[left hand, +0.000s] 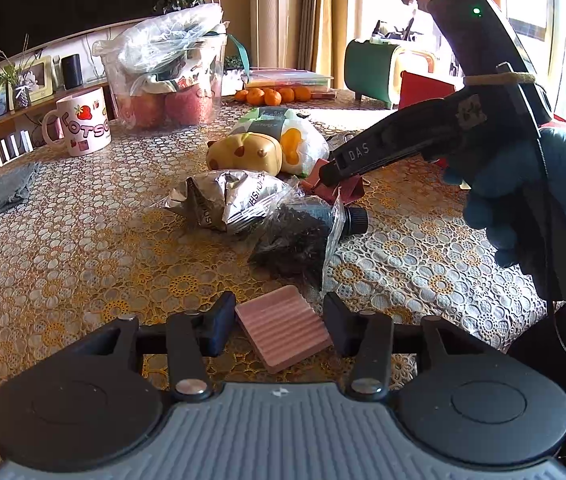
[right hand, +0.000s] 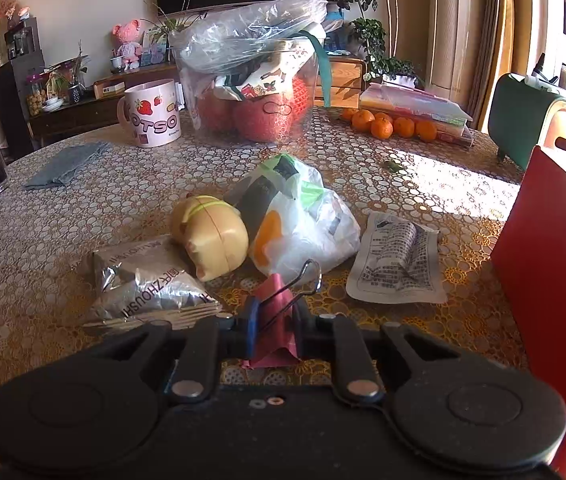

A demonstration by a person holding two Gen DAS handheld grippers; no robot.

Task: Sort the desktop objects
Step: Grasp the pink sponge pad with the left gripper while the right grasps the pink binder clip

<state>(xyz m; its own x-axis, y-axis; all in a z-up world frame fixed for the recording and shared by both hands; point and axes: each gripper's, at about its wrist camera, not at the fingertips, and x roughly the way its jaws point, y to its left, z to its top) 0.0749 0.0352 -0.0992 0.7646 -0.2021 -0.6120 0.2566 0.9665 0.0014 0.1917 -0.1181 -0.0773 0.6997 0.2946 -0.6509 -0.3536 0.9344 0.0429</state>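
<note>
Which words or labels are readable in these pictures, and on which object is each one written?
"OTSO" (first letter hidden): pink mug
"ZHOUSHI" (start unclear): silver packet
"DAS": right gripper, on its finger
"PAPER": white bag
Dense small print on the flat white sachet: too small to read.
Small print under the mug's letters: blurred.

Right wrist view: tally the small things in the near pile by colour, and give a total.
Pink: 1, pink metal binder clip
Silver: 1, crumpled silver foil packet
Yellow: 1, round yellow plastic toy
White: 2, white plastic bag, flat white printed sachet
Total: 5
</note>
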